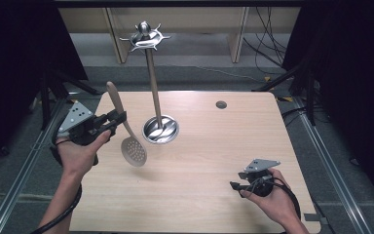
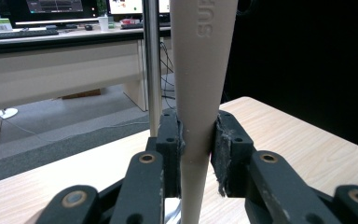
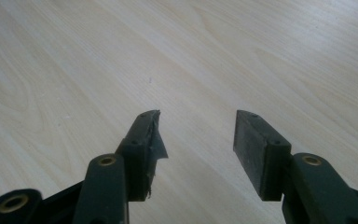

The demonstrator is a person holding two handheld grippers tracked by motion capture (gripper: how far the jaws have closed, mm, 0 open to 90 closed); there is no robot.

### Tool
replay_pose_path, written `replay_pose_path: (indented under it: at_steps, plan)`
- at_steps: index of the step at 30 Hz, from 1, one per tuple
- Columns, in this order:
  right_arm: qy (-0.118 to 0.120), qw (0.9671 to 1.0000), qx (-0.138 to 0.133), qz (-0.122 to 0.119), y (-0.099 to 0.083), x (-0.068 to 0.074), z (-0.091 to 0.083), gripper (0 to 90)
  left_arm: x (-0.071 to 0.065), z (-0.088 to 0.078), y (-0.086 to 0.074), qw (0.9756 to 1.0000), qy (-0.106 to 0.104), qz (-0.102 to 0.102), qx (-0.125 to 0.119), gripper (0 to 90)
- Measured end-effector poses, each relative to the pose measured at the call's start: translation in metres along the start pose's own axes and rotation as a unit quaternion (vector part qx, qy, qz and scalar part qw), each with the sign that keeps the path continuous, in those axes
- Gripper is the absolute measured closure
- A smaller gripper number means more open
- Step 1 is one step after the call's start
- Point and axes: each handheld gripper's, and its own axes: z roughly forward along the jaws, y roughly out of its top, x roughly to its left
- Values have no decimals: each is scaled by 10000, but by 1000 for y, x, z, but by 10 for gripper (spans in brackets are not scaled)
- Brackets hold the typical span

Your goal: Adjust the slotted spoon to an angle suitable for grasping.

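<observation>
Overhead, a wooden table (image 1: pixel 209 161).
Left hand-held gripper (image 1: pixel 119 118): clamped on a beige skimmer's (image 1: pixel 126 131) handle, lifted beside the steel stand (image 1: pixel 155 92).
Right hand-held gripper (image 1: pixel 233 185): jaws apart, nothing between them, low over the table.

Office/lab: desks (image 2: pixel 60 51) w/ monitors (image 2: pixel 56 5), floor cables (image 1: pixel 268 48).

The right gripper (image 3: pixel 198 135) is seen from behind its two black jaws, which rise from six o'clock and are spread apart, with nothing held between them. A torn, ragged pad (image 3: pixel 156 140) is seen on the inner face of the jaw toward nine o'clock; the pad opposite looks flat and intact. Bare light wooden table (image 3: pixel 177 51) is shown toward twelve o'clock.
</observation>
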Motion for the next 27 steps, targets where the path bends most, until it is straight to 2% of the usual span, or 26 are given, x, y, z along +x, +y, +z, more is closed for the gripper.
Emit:
replay_pose_path:
  at_steps: [3, 4, 5, 6, 17, 20, 23, 24, 25, 26, 27]
  plan:
    - [-1, 10000, 1, 13, 0, 0, 0, 507, 0, 2, 2, 10000, 19, -1, -22, 728]
    - [-48, 9997, -216, 58, -1, 1, 3, 506, 0, 3, 3, 10000, 25, -13, -35, 728]
    - [-40, 9997, -236, 90, -2, 1, 3, 506, 0, 3, 4, 10000, 25, 0, -26, 728]
    - [-22, 9999, -124, 65, -1, 1, 2, 506, 0, 4, 4, 10000, 20, -12, -32, 728]
    - [-18, 9999, -132, 74, -1, 0, 2, 505, 2, 11, 10, 10000, 26, -10, -63, 728]
    - [28, 9999, -6, 125, 0, 0, -1, 504, 1, 12, 11, 10000, 20, -15, -85, 728]
    - [16, 9999, -32, 129, -1, -1, -1, 504, 1, 13, 12, 10000, 13, -26, -93, 728]
    - [-33, 9997, -214, 91, -2, -1, 3, 504, 2, 13, 12, 10000, 14, -24, -89, 728]
    - [-21, 9997, -231, 106, -2, -1, 3, 504, 2, 13, 13, 9999, 16, -35, -93, 728]
    - [10, 10000, -57, 72, -1, -2, 0, 504, 2, 13, 14, 10000, 18, -18, -95, 728]
    - [29, 10000, -17, 70, -1, -3, -1, 503, 2, 13, 15, 10000, 21, -1, -88, 728]
